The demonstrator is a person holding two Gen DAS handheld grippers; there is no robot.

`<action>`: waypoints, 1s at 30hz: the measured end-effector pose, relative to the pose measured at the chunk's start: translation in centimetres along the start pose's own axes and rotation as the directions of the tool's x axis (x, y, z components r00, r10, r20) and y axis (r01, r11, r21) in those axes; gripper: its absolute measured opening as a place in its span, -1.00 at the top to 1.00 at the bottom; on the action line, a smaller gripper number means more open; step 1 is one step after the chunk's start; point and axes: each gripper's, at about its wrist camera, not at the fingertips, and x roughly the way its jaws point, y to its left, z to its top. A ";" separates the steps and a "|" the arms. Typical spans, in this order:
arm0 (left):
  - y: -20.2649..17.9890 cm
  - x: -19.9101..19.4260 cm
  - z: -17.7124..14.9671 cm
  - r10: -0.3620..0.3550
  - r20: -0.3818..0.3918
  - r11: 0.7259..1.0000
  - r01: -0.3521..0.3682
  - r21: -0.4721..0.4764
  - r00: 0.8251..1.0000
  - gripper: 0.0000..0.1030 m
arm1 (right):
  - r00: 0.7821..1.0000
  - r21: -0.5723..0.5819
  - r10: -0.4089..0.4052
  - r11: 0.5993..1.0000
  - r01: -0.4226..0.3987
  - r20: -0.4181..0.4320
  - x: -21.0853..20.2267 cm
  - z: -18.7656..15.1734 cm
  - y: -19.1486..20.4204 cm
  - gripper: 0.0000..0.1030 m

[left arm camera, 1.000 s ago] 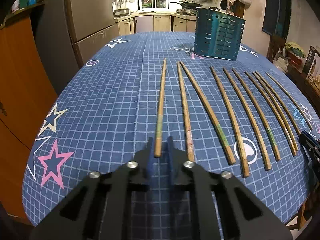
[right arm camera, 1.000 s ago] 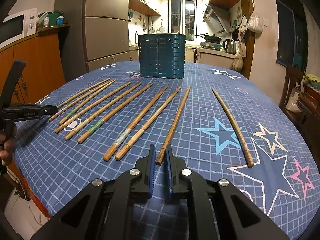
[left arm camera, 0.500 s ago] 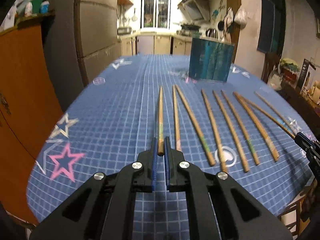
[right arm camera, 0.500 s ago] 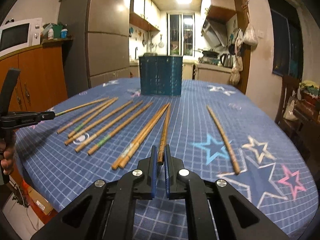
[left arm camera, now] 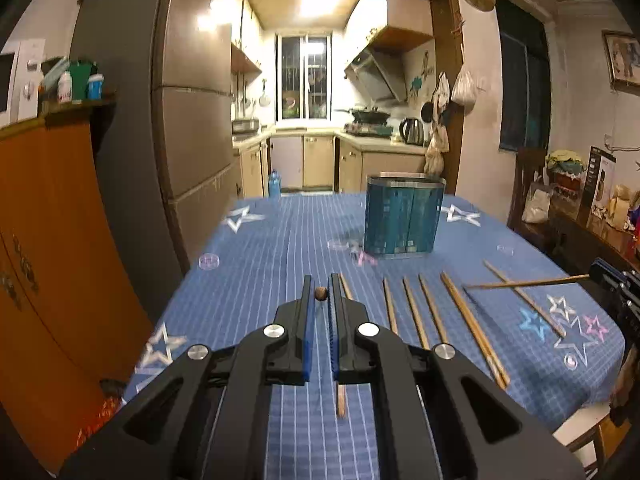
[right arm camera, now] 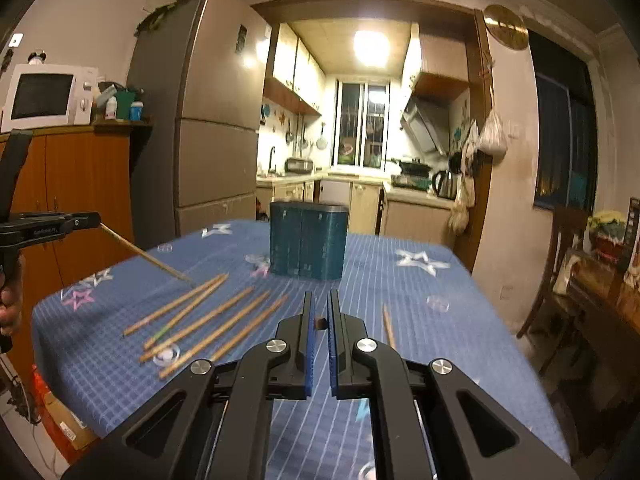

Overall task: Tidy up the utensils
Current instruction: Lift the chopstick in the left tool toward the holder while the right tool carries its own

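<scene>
Blue gridded cloth printed with white and pink stars covers the worktop (left arm camera: 280,248), which stands in a dim dining space opening through a doorway onto a lit kitchen.

Nearest the left wrist camera, the left hand-held gripper (left arm camera: 320,294) has its blue-padded jaws closed on a thin brown wooden chopstick (left arm camera: 320,293). In its own view only the round butt end shows between the tips, so the stick's long axis runs almost straight away from the lens. From the right wrist view that same stick (right arm camera: 148,256) slants from the left hand-held gripper (right arm camera: 94,221) down toward the cloth, its far tip near the loose sticks.

The right hand-held gripper (right arm camera: 319,322) is likewise closed on a second brown wooden chopstick (right arm camera: 319,323), seen end-on in its own camera. In the left view this stick (left arm camera: 528,282) lies close to level, reaching leftward from the gripper at the frame's right edge, clear above the cloth.

Beyond the jaws, the remaining wooden chopsticks (left arm camera: 416,312) lie flat side by side, their lengths running roughly away from the cameras toward the far end of the worktop.

Farther on stands an upright teal slotted metal utensil holder (left arm camera: 404,220). Past it are a tall grey refrigerator (right arm camera: 216,120), an orange wooden cabinet (left arm camera: 52,240) with a white microwave (right arm camera: 48,98) on top, and the kitchen's barred window (right arm camera: 362,124).
</scene>
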 end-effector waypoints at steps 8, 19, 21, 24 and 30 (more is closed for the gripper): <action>0.8 2.1 4.8 -0.006 0.025 1.000 0.006 -0.020 1.000 0.91 | 0.999 0.024 0.050 0.998 -0.051 0.011 2.8 5.4 -3.1 0.87; 1.7 5.5 9.9 0.008 0.010 1.000 -0.007 -0.020 1.000 0.91 | 0.996 0.016 0.091 0.996 -0.091 -0.022 8.2 10.7 -5.0 0.87; 1.5 5.7 10.6 0.000 0.015 1.000 0.000 -0.015 1.000 0.91 | 0.995 0.015 0.101 0.995 -0.101 -0.022 8.8 11.9 -5.0 0.87; 0.8 5.7 11.9 -0.009 0.030 1.000 0.009 -0.005 1.000 0.91 | 0.994 0.022 0.108 0.994 -0.108 -0.017 9.5 13.4 -5.4 0.87; -0.3 6.0 15.0 -0.026 0.042 1.000 0.026 0.001 0.999 0.91 | 0.994 0.047 0.105 0.993 -0.106 0.015 10.2 16.3 -6.8 0.87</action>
